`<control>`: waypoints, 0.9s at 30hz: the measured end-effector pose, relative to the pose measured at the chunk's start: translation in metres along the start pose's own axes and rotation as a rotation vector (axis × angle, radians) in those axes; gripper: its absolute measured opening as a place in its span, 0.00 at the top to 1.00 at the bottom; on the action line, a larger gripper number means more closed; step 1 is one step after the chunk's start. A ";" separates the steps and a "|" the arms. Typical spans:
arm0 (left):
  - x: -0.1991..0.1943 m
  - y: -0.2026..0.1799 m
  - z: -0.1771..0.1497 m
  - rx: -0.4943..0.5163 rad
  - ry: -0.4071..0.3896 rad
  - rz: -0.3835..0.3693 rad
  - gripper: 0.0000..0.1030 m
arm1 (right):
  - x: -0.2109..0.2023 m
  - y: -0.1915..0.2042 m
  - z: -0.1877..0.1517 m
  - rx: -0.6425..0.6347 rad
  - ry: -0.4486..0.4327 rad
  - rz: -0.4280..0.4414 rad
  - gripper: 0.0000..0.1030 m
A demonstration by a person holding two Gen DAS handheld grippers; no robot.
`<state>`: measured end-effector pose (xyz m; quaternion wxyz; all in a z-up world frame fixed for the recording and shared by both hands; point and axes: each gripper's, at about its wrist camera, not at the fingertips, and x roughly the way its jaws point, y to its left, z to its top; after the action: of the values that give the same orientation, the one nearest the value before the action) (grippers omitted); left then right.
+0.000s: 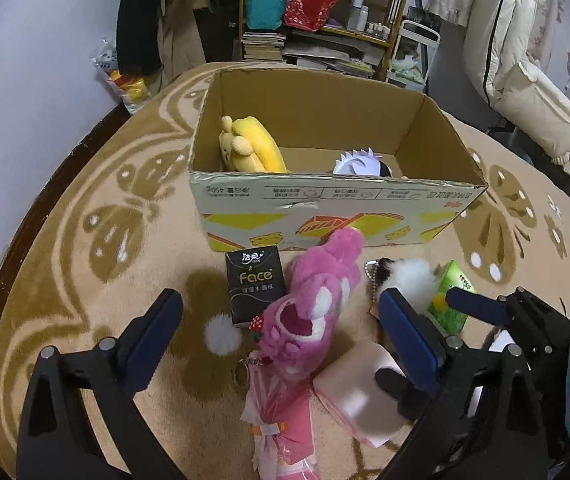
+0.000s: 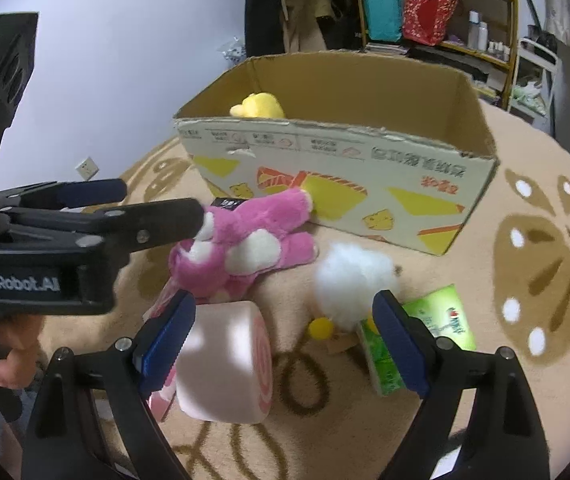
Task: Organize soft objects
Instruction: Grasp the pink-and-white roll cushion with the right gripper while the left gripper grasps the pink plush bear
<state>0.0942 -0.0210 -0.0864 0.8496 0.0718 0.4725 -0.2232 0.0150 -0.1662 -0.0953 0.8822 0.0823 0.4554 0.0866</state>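
Observation:
A pink plush bear (image 1: 317,300) lies on the rug in front of an open cardboard box (image 1: 325,204); it also shows in the right wrist view (image 2: 245,240). My left gripper (image 1: 281,320) is open, its fingers on either side of the bear. My right gripper (image 2: 285,328) is open over a pink-and-white roll (image 2: 225,364) and a white fluffy toy (image 2: 355,280). A yellow plush (image 1: 251,144) and a white-haired doll (image 1: 361,162) lie inside the box.
A black tissue pack (image 1: 255,284), a green tissue pack (image 2: 441,332), a white pompom (image 1: 221,334) and a pink wrapped bundle (image 1: 285,424) lie on the beige rug (image 1: 85,260). Shelves (image 1: 325,12) and hanging clothes stand behind the box.

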 end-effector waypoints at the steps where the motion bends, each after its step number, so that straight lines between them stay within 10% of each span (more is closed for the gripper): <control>1: 0.001 0.000 0.000 0.000 0.001 -0.001 0.06 | 0.002 0.001 0.000 -0.004 0.004 0.006 0.08; 8: 0.015 0.006 0.002 -0.034 0.040 -0.070 0.08 | 0.007 0.010 -0.002 -0.044 0.025 0.035 0.08; 17: 0.034 0.005 0.003 -0.021 0.088 -0.118 0.45 | 0.007 0.013 0.002 -0.066 0.008 0.059 0.15; 27: 0.059 -0.010 -0.001 0.013 0.158 -0.123 0.46 | 0.033 0.023 -0.005 -0.095 0.131 0.098 0.21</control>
<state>0.1158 -0.0477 -0.1353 0.7938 0.0655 0.5402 -0.2718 0.0279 -0.1355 -0.1187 0.8483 0.0568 0.5028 0.1562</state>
